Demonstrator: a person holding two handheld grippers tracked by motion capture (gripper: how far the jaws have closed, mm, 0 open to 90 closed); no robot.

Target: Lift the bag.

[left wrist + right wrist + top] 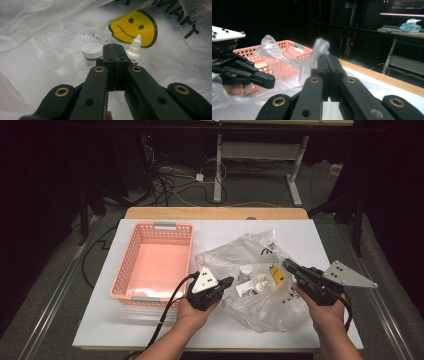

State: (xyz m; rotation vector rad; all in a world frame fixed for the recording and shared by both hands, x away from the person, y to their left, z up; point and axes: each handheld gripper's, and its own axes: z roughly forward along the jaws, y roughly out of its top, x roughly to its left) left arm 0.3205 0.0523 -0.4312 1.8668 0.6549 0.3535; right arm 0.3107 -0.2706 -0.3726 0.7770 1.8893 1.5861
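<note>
Clearly the plastic bag is thin, soft and slippery, so it will crumple easily. The right gripper is clenched on the bag's handle, which rises just beyond its fingertips. The left gripper is clenched on the other edge, I judge; a small bottle and a jar lie just past its fingertips.

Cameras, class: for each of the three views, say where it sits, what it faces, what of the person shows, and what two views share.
High view: above the person's side, looking down on the table; forearms, left gripper and right gripper show.
Left gripper view: rides the left gripper, faces into the plastic bag; shut jaws pinch its film.
Right gripper view: rides the right gripper, faces the pink basket; shut jaws pinch the bag.
Shared: dropper bottle, high and left gripper views.
</note>
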